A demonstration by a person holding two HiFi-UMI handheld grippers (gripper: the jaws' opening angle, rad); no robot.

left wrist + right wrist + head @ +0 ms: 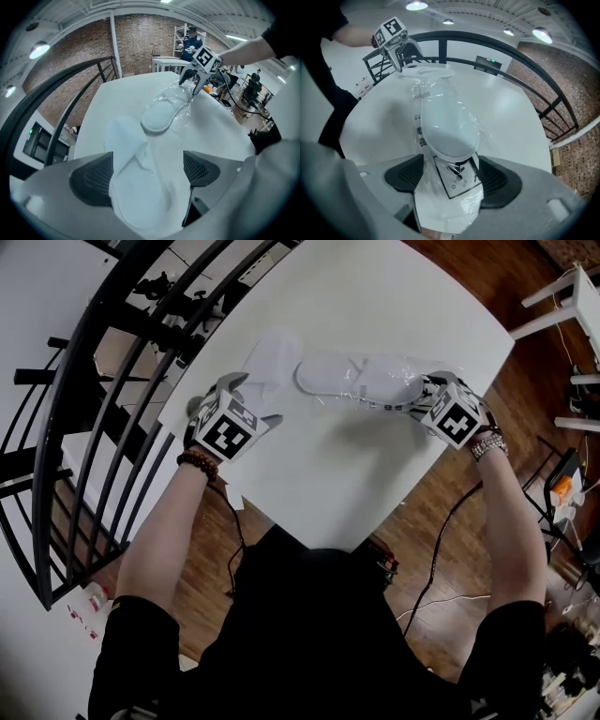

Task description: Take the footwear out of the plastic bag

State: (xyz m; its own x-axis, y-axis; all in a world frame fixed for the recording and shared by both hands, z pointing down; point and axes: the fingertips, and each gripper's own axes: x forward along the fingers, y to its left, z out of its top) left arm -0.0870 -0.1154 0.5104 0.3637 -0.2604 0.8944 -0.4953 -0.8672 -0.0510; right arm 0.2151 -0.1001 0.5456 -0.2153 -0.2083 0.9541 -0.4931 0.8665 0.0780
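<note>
Slippers like these look soft, light and bendy; a pinch on the heel should do. One white slipper (136, 187) lies loose on the surface (356, 474) under the left gripper (147, 171), whose fingers are wide apart. The other slipper (450, 126) sits inside the slippery plastic bag (466, 206). The right gripper (447, 176) has its fingers clamped on the bag's end.

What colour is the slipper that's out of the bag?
White. The slipper shows best in the left gripper view.

Head overhead; tool views opposed, sharing bagged slipper (158, 117).
</note>
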